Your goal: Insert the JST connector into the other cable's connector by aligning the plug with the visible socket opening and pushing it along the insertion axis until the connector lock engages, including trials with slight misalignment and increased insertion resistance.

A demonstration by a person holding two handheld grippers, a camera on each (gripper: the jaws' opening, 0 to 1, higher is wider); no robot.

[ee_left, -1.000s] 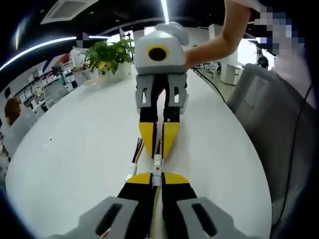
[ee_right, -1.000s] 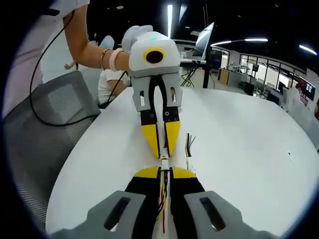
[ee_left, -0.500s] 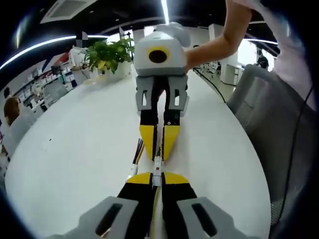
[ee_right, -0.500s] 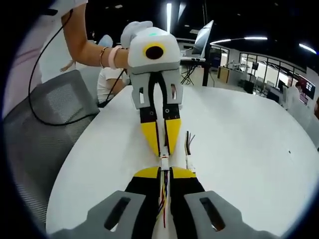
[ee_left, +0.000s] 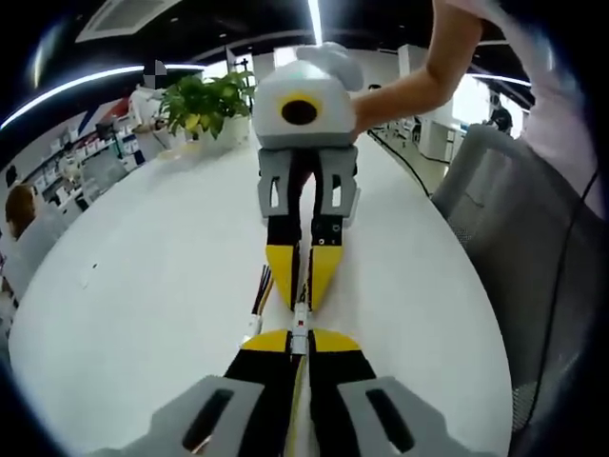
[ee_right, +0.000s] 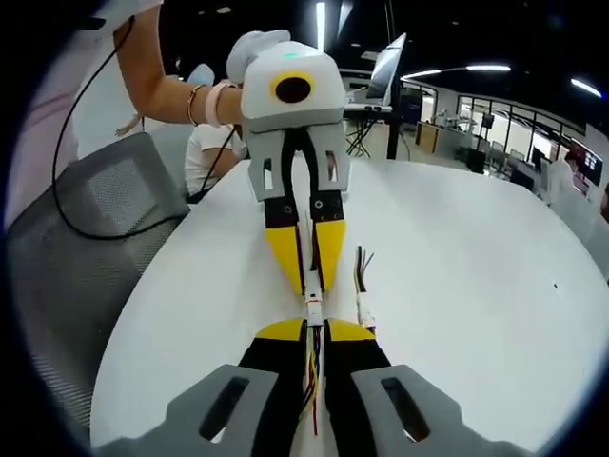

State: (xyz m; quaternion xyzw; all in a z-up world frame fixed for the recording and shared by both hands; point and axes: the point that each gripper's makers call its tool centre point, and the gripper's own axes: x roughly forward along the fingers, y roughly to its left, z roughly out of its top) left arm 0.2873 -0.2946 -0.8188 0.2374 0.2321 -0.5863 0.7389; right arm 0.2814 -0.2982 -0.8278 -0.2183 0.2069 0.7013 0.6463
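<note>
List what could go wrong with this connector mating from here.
1. Both grippers, left and right, pinch their connectors tip to tip with little body exposed; a slight tilt could jam the plug rather than seat it.
2. The join is small and partly hidden by the jaws, so whether the lock has engaged cannot be told; pushing harder may bend pins.
3. A spare cable lies beside the grippers on the table and could snag.
</note>
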